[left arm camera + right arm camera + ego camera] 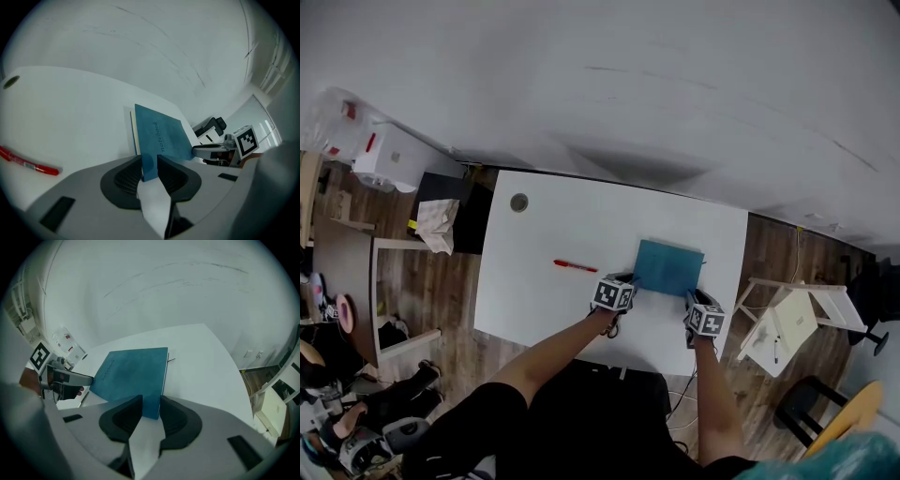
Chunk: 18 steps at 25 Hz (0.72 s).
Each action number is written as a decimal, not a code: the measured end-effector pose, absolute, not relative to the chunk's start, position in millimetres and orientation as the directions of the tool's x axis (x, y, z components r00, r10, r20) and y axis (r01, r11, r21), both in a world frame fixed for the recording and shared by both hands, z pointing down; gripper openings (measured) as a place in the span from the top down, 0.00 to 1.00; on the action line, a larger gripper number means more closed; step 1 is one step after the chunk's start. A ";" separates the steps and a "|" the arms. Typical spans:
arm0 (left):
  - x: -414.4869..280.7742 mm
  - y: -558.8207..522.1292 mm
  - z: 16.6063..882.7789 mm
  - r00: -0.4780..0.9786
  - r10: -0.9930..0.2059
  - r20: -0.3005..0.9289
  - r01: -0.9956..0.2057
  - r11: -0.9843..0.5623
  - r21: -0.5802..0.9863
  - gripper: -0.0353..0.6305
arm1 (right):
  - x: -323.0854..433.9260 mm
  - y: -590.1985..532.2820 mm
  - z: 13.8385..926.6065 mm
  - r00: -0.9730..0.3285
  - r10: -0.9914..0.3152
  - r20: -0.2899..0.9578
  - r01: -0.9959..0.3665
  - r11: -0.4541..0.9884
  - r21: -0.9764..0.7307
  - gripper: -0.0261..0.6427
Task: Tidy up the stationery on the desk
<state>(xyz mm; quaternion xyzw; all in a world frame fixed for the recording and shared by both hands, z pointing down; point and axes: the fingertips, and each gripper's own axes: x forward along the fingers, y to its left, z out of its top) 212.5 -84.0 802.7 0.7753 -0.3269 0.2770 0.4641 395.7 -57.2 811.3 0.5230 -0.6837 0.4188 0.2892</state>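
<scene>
Teal notebook [669, 267] on white desk [544, 234] — left gripper [149, 169] clamped on one near corner, right gripper [148, 409] straddling the other, jaws apart, not pinching.

Soft, even, cool-toned light is spread over all three views, and no hard shadows are formed. In the head view a broad, diffuse shadow is laid on the wall [619, 159] beyond the desk [544, 234]. The white desk surface ahead of the left gripper [150, 161] is rendered bright, almost washed out. In both gripper views straight edges are bowed by the wide lens and the corners are blacked out. On the right gripper [149, 408] the dark parts nearest the lens are shown slightly soft.
</scene>
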 end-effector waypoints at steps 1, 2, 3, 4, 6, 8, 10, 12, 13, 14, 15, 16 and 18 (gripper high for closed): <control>209.9 -89.1 802.7 0.632 -0.255 0.732 -0.765 -0.355 0.537 0.80 | 392.6 -60.2 811.9 -0.287 -0.473 0.833 -0.957 0.102 -0.272 0.77; 207.4 -93.7 802.6 0.631 -0.262 0.730 -0.767 -0.353 0.536 0.80 | 389.8 -63.3 812.4 -0.289 -0.474 0.832 -0.956 0.101 -0.274 0.78; 205.0 -97.9 802.4 0.631 -0.269 0.728 -0.768 -0.350 0.537 0.80 | 387.4 -66.2 812.6 -0.289 -0.475 0.831 -0.956 0.100 -0.275 0.77; 202.7 -101.4 802.4 0.630 -0.273 0.727 -0.769 -0.347 0.537 0.80 | 385.3 -69.0 812.6 -0.288 -0.475 0.831 -0.956 0.099 -0.275 0.77; 198.7 -107.6 803.1 0.626 -0.273 0.731 -0.773 -0.345 0.533 0.80 | 381.6 -75.3 812.5 -0.288 -0.476 0.831 -0.956 0.099 -0.275 0.77; 194.9 -114.0 803.9 0.618 -0.269 0.738 -0.778 -0.346 0.525 0.80 | 377.4 -82.5 812.0 -0.293 -0.478 0.828 -0.955 0.103 -0.279 0.77; 190.4 -121.2 804.8 0.613 -0.280 0.738 -0.782 -0.346 0.519 0.80 | 372.2 -90.1 811.2 -0.297 -0.480 0.825 -0.954 0.108 -0.281 0.77; 185.7 -126.1 810.4 0.611 -0.302 0.732 -0.785 -0.353 0.509 0.80 | 366.9 -96.3 811.0 -0.296 -0.481 0.825 -0.954 0.109 -0.279 0.77; 183.2 -127.9 813.6 0.607 -0.309 0.732 -0.787 -0.360 0.501 0.80 | 364.2 -99.4 811.2 -0.292 -0.481 0.826 -0.955 0.108 -0.275 0.77; 180.4 -130.3 815.7 0.603 -0.313 0.734 -0.790 -0.364 0.493 0.80 | 361.4 -103.2 811.5 -0.288 -0.482 0.828 -0.957 0.107 -0.270 0.77; 177.3 -133.1 817.4 0.599 -0.315 0.736 -0.793 -0.361 0.490 0.80 | 358.4 -107.6 812.0 -0.283 -0.484 0.828 -0.958 0.106 -0.266 0.77; 174.1 -136.3 819.0 0.596 -0.317 0.738 -0.797 -0.352 0.492 0.80 | 355.6 -112.1 812.4 -0.280 -0.485 0.828 -0.959 0.105 -0.263 0.77; 167.1 -142.4 820.9 0.589 -0.321 0.742 -0.804 -0.325 0.497 0.80 | 349.2 -119.6 812.1 -0.277 -0.487 0.829 -0.960 0.106 -0.258 0.77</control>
